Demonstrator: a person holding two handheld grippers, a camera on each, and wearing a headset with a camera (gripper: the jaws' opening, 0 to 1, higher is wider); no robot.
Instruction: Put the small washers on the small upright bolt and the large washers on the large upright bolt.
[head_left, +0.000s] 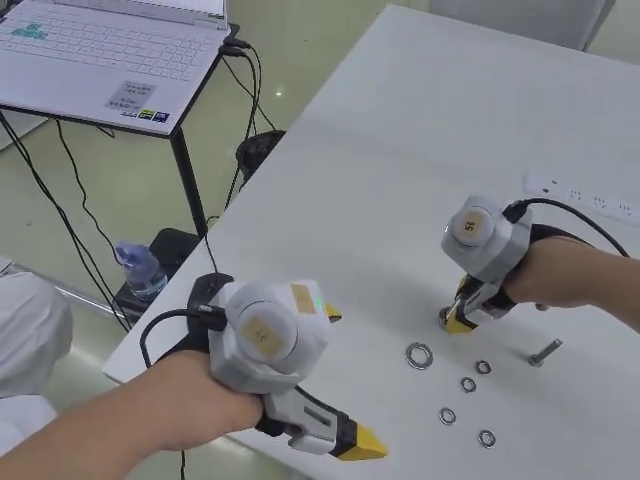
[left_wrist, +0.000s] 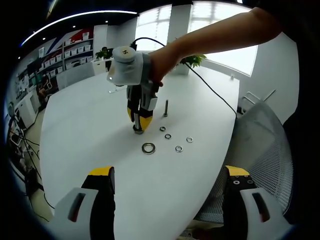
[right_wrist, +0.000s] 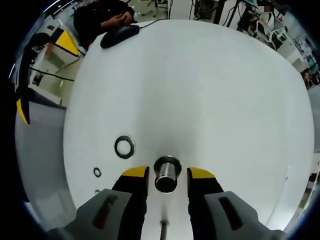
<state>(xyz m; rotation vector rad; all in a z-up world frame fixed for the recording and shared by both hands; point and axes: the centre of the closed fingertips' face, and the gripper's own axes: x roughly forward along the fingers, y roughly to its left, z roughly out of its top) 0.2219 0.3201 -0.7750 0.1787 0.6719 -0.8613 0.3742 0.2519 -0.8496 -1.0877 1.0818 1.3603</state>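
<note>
Washers lie loose on the white surface (head_left: 450, 150). One large washer (head_left: 419, 355) rests flat, and four small washers (head_left: 468, 384) are scattered at 4 to 5 o'clock from it in the head view, apart from one another. The small bolt (head_left: 545, 352) stands at 3 o'clock from the large washer, clear of every washer; the left gripper view shows it upright.

The right tool (head_left: 460, 322) points down at the surface, just beside the large washer at its 1 o'clock. In the right gripper view its jaws straddle the top of the large bolt (right_wrist: 167, 175), parted, with a thin gap on each side, so they grip nothing. The large washer lies at 10 o'clock from that bolt there.

The left tool (left_wrist: 169, 172) hangs over the near edge of the surface at 7 o'clock in the head view, well apart from the washers, its jaws spread wide and empty.

A laptop (head_left: 100, 50) sits on a stand at 11 o'clock.
</note>
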